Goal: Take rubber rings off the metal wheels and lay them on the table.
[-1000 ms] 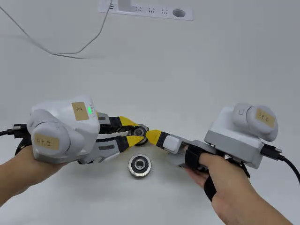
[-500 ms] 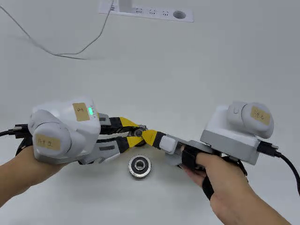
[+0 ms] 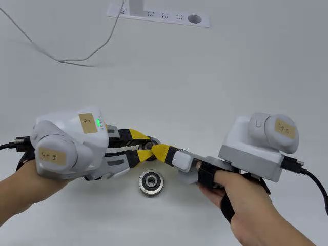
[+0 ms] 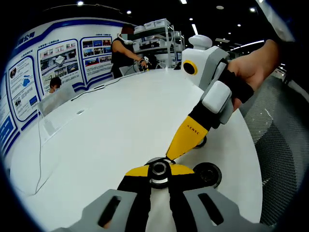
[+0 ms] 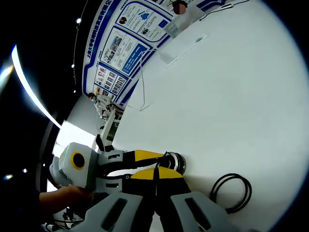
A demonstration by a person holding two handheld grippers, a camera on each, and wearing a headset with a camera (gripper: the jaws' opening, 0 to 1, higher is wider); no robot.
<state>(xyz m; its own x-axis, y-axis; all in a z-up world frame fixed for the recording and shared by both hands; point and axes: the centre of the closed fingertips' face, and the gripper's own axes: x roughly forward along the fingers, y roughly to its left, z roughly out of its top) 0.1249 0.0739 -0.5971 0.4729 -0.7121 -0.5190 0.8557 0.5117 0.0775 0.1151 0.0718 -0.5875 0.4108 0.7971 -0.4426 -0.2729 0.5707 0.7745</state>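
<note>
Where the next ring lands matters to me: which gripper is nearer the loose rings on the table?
Right. The right gripper has the rings just beside its jaws; the left gripper reaches in from the far side, holding a wheel.

White-and-grey left tool and right tool, tan labels, green light, yellow-black jaws, black cables

- Power strip: white, with a row of sockets, far beyond the fingers.
- Cable: thin, grey, curving far beyond the fingers and to their left.
- Wall posters: blue-bordered, far beyond the fingers in the left gripper view.
- Person: standing far beyond the fingertips.
</note>
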